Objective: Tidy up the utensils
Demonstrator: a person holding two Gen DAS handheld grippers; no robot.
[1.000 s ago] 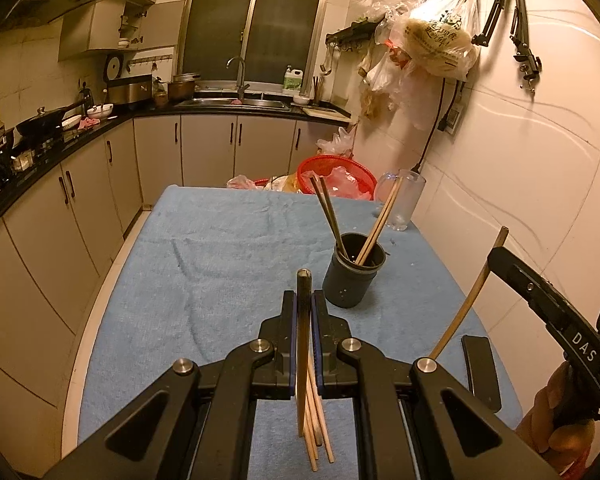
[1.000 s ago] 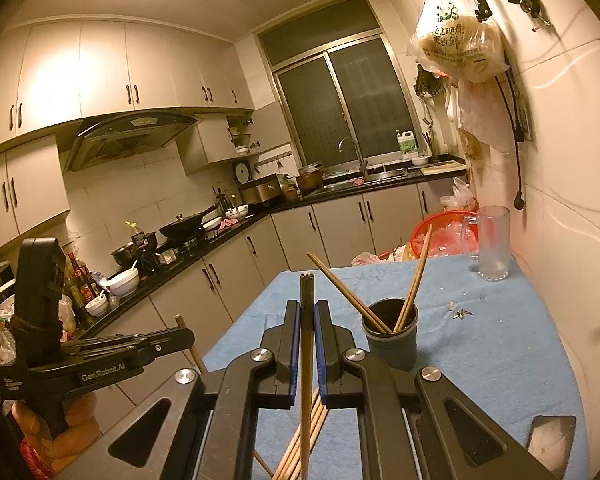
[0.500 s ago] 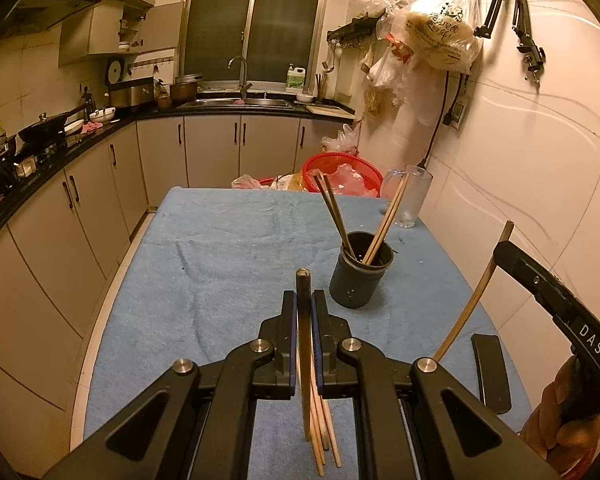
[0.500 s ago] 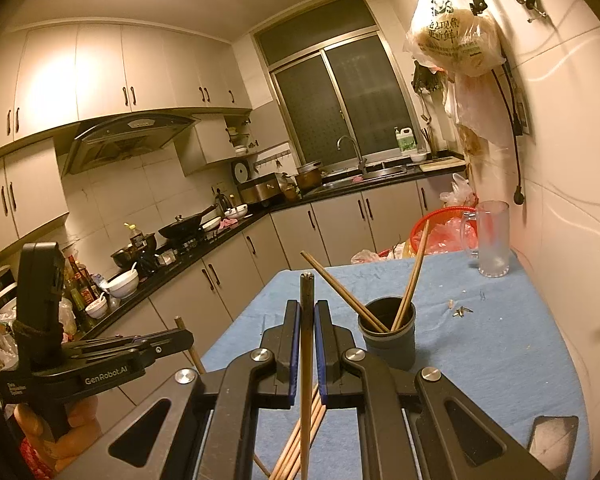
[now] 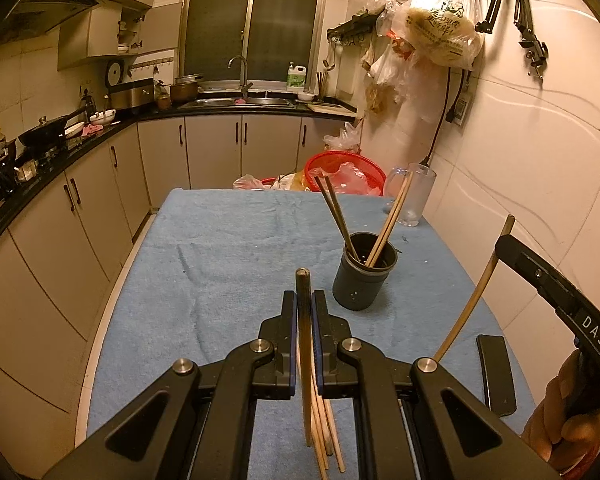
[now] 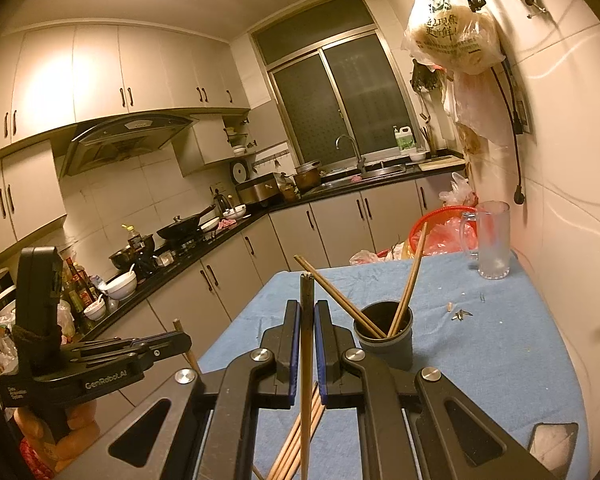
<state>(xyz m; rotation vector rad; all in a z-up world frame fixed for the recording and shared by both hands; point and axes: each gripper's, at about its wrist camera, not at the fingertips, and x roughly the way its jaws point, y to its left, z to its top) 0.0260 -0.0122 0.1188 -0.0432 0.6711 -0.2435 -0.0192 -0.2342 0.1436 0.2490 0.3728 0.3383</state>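
We pinch one chopstick (image 5: 303, 300) in our left gripper (image 5: 303, 320), another chopstick (image 6: 307, 320) in our right gripper (image 6: 307, 320). One cup (image 5: 364, 280) holds four chopsticks (image 5: 336, 216); several lie loose on the table (image 5: 220, 260).

A glass mug (image 5: 414, 194) stands beside a red basket (image 5: 342, 168).

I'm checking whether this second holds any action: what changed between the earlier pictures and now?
Almost nothing. The left gripper and right gripper each stay shut on a chopstick; nothing was taken or released. The dark cup sits slightly nearer in the left view. Loose chopsticks remain on the cloth.
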